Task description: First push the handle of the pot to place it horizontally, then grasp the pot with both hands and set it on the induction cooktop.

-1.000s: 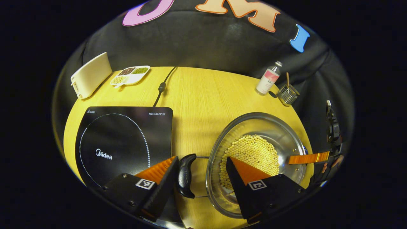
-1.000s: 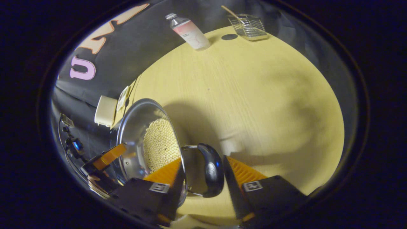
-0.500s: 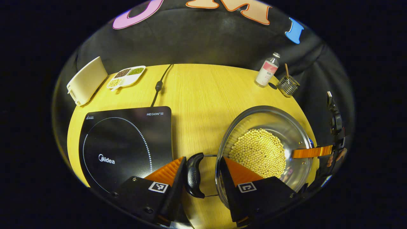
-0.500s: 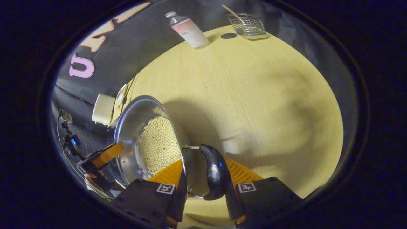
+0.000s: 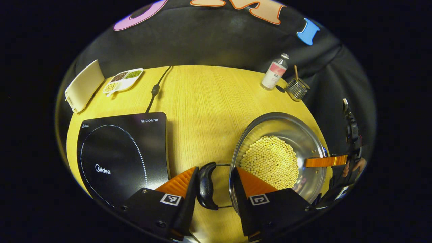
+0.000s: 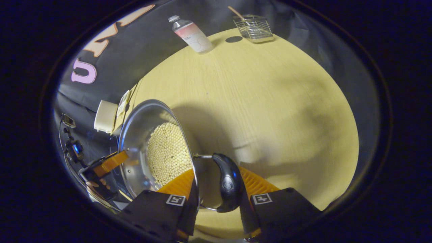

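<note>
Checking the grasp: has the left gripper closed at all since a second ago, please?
Yes, left gripper narrowed inward around the curved black pot handle.

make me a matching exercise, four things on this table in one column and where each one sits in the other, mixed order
Things:
1. induction cooktop
2. pot
3. bottle
4. divided dish

Places:
A. far left, beside the white box
B. near left
C. far right, by the wire basket
D. near right, holding beans

Pairs: 1-B, 2-D, 3-C, 4-A
</note>
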{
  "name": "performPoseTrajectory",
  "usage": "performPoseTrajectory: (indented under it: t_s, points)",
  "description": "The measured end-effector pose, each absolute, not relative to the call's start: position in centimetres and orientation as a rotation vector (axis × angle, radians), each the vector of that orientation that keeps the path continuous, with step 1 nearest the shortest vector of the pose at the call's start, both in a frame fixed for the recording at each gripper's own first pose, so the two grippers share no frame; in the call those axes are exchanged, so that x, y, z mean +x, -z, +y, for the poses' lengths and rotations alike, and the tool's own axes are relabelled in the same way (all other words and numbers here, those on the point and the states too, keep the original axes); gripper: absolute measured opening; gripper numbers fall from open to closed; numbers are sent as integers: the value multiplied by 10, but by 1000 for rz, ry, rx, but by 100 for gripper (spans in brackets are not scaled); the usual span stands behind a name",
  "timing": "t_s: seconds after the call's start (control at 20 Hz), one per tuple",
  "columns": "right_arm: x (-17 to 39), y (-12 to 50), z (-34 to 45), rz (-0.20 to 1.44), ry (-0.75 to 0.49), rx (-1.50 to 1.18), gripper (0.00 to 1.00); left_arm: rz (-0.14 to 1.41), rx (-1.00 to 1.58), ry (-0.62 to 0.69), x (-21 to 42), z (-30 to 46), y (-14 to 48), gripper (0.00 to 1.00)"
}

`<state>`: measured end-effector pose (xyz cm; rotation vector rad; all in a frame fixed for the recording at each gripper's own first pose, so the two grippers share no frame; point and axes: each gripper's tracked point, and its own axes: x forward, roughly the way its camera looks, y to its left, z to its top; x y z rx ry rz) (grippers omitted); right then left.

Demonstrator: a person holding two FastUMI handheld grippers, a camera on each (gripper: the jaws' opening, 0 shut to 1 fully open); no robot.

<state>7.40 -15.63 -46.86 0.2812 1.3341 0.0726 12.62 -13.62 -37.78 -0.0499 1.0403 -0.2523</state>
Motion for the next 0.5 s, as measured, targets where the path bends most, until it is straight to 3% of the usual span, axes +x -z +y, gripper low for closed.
performPoseTrajectory:
  t_s: [0.05, 0.1, 0.5]
  points:
    - [74, 468, -157, 1329, -68, 276, 51, 1041, -48, 251, 126, -137, 378, 59]
    - [75, 466, -157, 1324, -62, 275, 57, 1043, -47, 250, 126, -137, 377, 58]
    - [69, 440, -146, 1297, -58, 289, 57, 1018, -49, 254, 119, -128, 348, 58]
